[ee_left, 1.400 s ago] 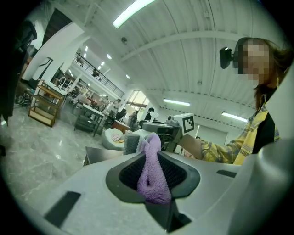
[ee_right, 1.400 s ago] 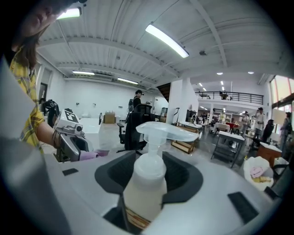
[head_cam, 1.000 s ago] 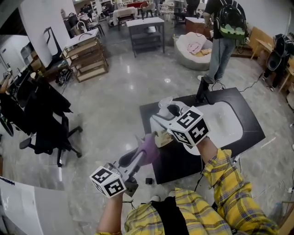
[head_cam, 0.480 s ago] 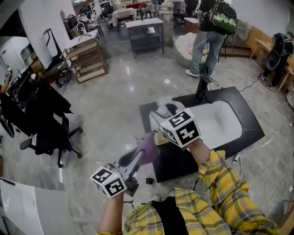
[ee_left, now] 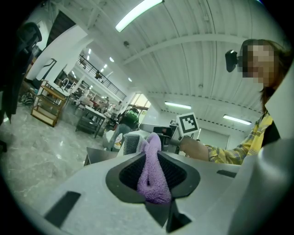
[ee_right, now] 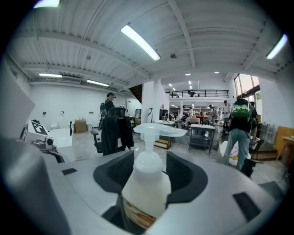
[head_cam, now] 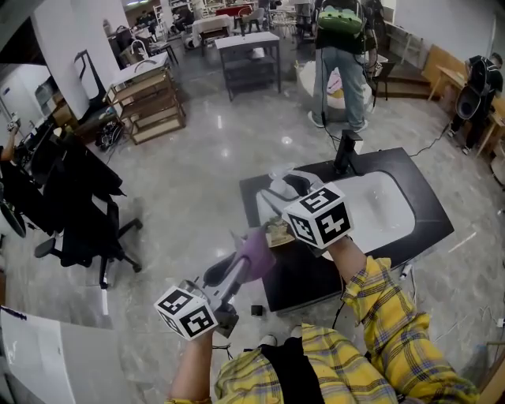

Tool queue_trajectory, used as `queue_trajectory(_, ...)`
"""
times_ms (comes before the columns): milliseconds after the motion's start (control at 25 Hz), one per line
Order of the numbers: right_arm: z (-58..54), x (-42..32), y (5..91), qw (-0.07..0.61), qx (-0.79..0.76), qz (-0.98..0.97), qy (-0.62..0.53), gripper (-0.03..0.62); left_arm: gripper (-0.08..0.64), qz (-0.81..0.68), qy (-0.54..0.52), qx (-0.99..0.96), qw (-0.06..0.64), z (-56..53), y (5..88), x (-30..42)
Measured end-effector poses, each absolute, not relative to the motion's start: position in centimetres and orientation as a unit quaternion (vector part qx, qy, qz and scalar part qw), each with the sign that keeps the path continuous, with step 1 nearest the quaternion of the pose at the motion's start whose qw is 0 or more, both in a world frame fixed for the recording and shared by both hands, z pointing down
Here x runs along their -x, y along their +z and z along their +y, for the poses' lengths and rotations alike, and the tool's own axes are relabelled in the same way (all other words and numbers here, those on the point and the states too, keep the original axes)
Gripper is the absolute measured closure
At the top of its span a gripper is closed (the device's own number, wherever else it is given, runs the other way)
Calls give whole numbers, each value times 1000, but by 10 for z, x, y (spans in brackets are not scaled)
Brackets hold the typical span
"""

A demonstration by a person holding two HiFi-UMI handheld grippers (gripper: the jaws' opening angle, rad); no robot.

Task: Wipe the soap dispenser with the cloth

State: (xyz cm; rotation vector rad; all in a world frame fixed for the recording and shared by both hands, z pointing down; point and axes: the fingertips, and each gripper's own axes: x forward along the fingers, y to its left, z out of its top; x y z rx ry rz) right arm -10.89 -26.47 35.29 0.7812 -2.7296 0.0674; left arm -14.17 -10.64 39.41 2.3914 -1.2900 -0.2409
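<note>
Left gripper (ee_left: 156,158): clamped on purple cloth (ee_left: 153,183).
Right gripper (ee_right: 147,170): gripping soap dispenser (ee_right: 148,181), jaws just eased wider.
Hidden: base cut off, label unreadable.

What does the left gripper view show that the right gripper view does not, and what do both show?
Only the left gripper view: the purple cloth clamped in the left gripper, and a yellow plaid sleeve. Only the right gripper view: the white soap dispenser gripped by the right gripper, whose jaws have just been opening a little, and a black office chair. Both: the person with the green backpack and the ceiling light strips.
</note>
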Motion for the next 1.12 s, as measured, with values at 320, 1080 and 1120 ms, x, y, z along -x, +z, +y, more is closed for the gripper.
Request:
queue_trajectory(320,-252,60,350,113,-279,-952,49,383,494,-456,-88,-860,210,-108,396,136)
queue_trajectory(1080,-196,-48,410,73,-369,-912,160,477,494,-408,-55,-880,235,-97,426,93)
queue_trajectory(1120,-194,-50,415,75,-373,-910,165,485,494,-408,-54,-880,238,-96,428,93)
